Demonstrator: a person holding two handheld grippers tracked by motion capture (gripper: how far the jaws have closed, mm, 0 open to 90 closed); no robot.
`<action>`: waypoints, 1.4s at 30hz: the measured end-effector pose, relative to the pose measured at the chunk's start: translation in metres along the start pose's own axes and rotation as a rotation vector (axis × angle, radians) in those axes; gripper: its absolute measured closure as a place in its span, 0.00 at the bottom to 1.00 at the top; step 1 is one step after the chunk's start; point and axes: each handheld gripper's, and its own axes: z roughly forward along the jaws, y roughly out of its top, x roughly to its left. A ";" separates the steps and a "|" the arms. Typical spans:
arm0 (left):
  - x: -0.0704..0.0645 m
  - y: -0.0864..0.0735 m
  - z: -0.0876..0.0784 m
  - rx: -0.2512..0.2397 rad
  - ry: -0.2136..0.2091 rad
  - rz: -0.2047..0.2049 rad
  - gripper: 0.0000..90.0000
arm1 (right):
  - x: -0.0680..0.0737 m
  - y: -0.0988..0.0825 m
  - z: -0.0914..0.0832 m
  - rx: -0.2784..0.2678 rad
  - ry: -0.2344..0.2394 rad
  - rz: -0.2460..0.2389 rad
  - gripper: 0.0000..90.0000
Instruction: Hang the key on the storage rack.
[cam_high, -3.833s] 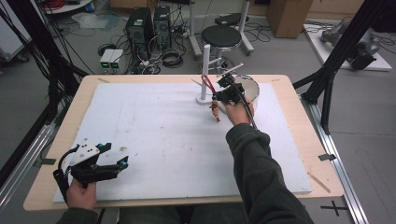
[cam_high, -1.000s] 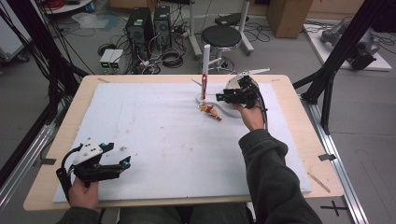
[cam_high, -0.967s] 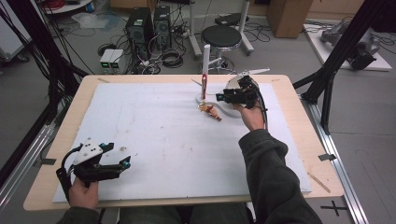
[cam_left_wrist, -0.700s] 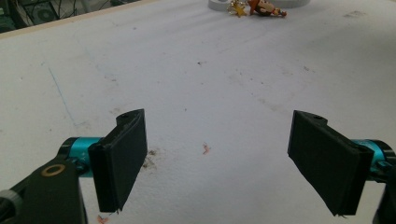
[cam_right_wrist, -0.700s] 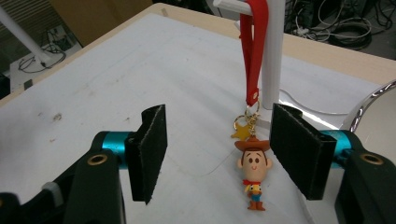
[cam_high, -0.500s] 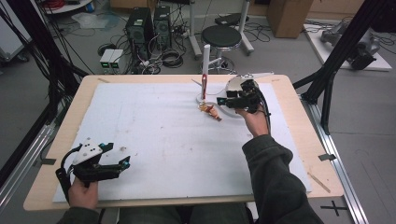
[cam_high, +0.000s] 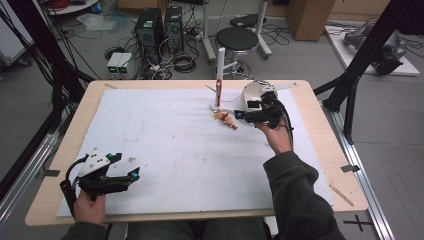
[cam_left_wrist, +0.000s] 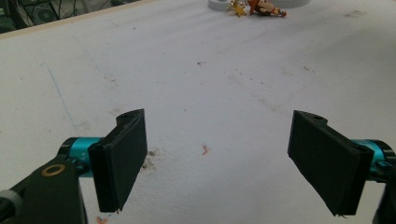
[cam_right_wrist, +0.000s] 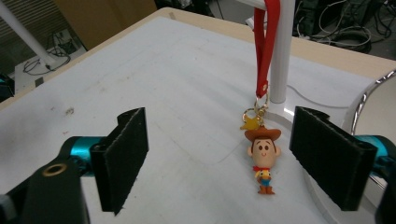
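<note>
A small cowboy figure keychain (cam_right_wrist: 264, 161) lies on the white table mat (cam_high: 165, 135), tied by a gold star charm and a red strap (cam_right_wrist: 266, 42) to a white post stand (cam_high: 220, 65). In the high view the figure (cam_high: 227, 119) rests beside the stand's base. My right gripper (cam_right_wrist: 219, 140) is open, its jaws have just been opening, and the figure lies a little ahead between them, untouched by the pads. From above, the right gripper (cam_high: 242, 111) sits just right of the figure. My left gripper (cam_high: 127, 166) rests open near the front left corner, its jaws (cam_left_wrist: 219, 135) holding nothing.
A round white dish or mirror with a shiny rim (cam_right_wrist: 373, 93) stands right of the stand, close to the right jaw. The wooden table edge (cam_high: 200, 217) frames the mat. Beyond the table stand a stool (cam_high: 237, 37) and computer cases among cables.
The right hand has drawn back a little to the right, away from the stand, leaving the figure lying by the base. The left gripper has stayed in place.
</note>
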 end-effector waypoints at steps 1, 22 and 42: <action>0.000 0.000 0.000 -0.001 0.001 -0.004 0.23 | 0.000 0.000 0.000 0.000 0.000 0.000 0.18; -0.001 0.000 0.001 -0.004 0.000 -0.009 0.23 | 0.014 -0.026 -0.019 0.007 -0.029 -0.052 0.13; -0.001 0.001 0.001 -0.001 -0.003 -0.006 0.23 | 0.023 -0.044 -0.035 -0.004 -0.042 -0.088 0.13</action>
